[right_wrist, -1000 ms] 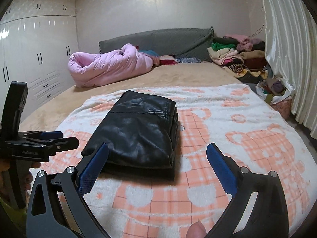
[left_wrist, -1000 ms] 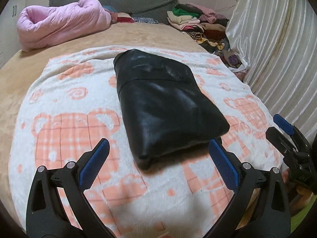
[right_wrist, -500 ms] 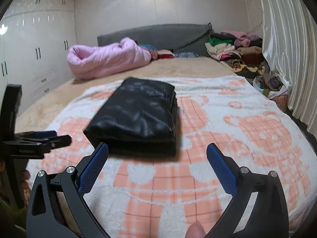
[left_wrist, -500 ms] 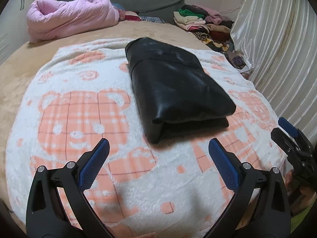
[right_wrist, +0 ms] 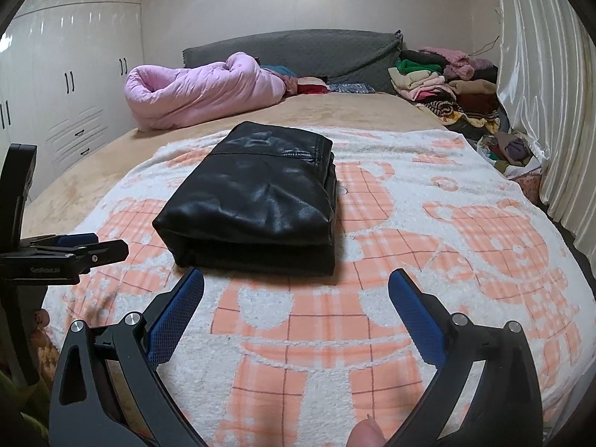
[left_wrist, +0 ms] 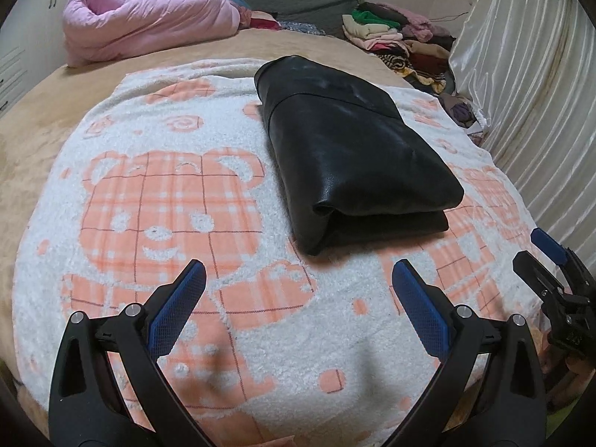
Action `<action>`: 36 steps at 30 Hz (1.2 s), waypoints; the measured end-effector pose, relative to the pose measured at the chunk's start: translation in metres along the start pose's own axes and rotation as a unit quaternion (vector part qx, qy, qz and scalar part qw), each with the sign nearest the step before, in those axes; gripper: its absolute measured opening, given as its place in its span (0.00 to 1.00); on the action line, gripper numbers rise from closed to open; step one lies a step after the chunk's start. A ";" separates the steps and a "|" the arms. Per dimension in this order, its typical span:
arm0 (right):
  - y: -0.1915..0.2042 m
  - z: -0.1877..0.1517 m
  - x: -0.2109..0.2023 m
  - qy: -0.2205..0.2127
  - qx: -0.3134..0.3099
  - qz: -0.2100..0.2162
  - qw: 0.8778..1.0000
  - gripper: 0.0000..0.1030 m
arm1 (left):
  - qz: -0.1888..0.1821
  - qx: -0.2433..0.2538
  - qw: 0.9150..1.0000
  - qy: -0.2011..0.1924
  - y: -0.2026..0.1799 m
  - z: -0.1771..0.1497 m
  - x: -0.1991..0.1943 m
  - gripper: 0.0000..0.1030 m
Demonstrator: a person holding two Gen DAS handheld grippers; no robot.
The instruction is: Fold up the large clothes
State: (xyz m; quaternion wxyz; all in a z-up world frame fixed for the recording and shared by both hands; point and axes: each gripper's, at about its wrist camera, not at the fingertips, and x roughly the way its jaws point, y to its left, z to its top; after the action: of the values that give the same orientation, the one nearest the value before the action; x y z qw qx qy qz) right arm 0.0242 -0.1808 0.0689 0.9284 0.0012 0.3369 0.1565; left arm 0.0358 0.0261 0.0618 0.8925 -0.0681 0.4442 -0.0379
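Observation:
A black leather garment (left_wrist: pixel 354 149) lies folded into a thick rectangle on a white and orange bear-print blanket (left_wrist: pixel 167 193); it also shows in the right wrist view (right_wrist: pixel 257 197). My left gripper (left_wrist: pixel 298 309) is open and empty, held back from the garment's near edge. My right gripper (right_wrist: pixel 296 313) is open and empty, just short of the garment's near fold. Each gripper shows at the edge of the other's view: the right one (left_wrist: pixel 551 272), the left one (right_wrist: pixel 70 249).
The blanket (right_wrist: pixel 428 223) covers a tan bed (right_wrist: pixel 335 111). A rolled pink quilt (right_wrist: pixel 201 89) and a grey headboard (right_wrist: pixel 298 52) lie at the far end. A pile of clothes (right_wrist: pixel 447 85) sits far right beside white curtains (right_wrist: pixel 540 93). White wardrobes (right_wrist: pixel 67 82) stand left.
Both grippers have drawn back from the folded garment toward the bed's near edge. The garment has stayed in place. Both grippers stay open.

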 end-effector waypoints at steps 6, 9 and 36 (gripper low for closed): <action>0.000 0.000 0.000 0.001 0.001 0.003 1.000 0.96 | 0.011 0.003 1.000 0.002 0.000 0.000 0.000 0.91; 0.002 0.000 0.000 0.002 0.000 0.004 1.000 0.96 | 0.013 0.003 1.000 0.001 -0.001 0.000 -0.001 0.91; 0.006 0.001 -0.003 -0.002 0.005 0.000 1.000 0.96 | 0.012 -0.001 1.000 -0.006 0.002 0.001 -0.005 0.91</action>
State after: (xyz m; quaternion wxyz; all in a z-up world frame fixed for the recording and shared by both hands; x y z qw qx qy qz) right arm 0.0207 -0.1756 0.0718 0.9292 0.0060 0.3354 0.1553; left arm 0.0332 0.0285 0.0660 0.8957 -0.0640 0.4392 -0.0262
